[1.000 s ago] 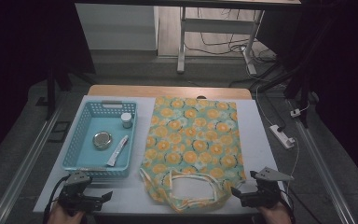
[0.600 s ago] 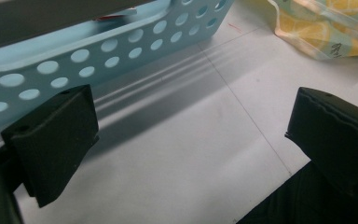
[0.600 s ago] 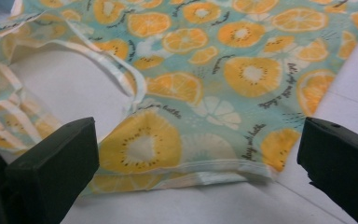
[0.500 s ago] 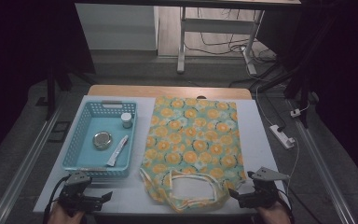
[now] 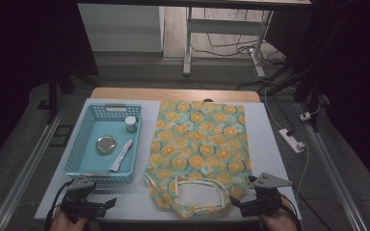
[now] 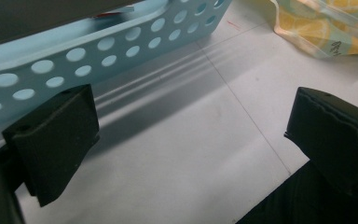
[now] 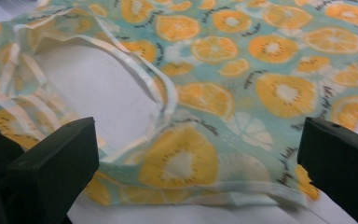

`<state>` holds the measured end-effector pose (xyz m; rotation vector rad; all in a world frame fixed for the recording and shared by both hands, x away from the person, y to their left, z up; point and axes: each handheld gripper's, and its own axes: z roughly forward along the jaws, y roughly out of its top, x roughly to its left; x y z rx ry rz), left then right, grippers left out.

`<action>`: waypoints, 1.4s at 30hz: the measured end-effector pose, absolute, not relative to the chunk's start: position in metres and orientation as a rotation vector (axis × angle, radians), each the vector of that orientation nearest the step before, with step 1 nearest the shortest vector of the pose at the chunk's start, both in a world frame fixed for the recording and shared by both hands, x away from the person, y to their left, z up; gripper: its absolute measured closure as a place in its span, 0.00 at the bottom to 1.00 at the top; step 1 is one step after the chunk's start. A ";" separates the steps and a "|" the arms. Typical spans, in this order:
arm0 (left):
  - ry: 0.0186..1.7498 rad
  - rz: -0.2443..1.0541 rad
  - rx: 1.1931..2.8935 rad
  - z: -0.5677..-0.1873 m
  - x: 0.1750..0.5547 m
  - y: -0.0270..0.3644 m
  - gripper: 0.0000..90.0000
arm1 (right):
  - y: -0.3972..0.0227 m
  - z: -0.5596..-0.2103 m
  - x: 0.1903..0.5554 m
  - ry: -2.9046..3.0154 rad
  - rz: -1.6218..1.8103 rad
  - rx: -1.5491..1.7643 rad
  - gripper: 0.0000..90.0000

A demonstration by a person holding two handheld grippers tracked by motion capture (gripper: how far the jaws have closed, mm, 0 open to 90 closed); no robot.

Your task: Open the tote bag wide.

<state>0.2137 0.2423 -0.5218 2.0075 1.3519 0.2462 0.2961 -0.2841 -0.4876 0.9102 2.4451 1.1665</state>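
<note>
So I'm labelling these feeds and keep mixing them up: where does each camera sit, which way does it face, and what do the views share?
High view: above the near table edge, looking forward and down at the fruit-print cloth bag and perforated light-blue plastic basket; both hands and the left gripper and right gripper show.
Left gripper view: on the left gripper, jaws apart, facing the basket wall.
Right gripper view: on the right gripper, jaws apart, facing the bag.
All three views share the bag.
</note>
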 end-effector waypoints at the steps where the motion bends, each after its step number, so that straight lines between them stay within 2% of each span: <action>1: 1.351 0.250 2.007 -0.522 0.214 0.242 0.03 | -0.284 -0.488 0.296 2.445 1.166 0.910 0.00; 27: 1.349 0.241 2.032 -0.523 0.217 0.240 0.03 | -0.226 -0.487 0.281 2.673 1.172 0.741 0.00; 39: 1.347 0.237 2.031 -0.523 0.217 0.240 0.03 | -0.192 -0.497 0.271 2.796 1.132 0.634 0.00; 41: 1.346 0.237 2.033 -0.523 0.217 0.240 0.03 | -0.188 -0.499 0.269 2.811 1.118 0.608 0.03; 42: 1.346 0.237 2.034 -0.523 0.218 0.240 0.03 | -0.185 -0.501 0.268 2.827 1.097 0.573 0.12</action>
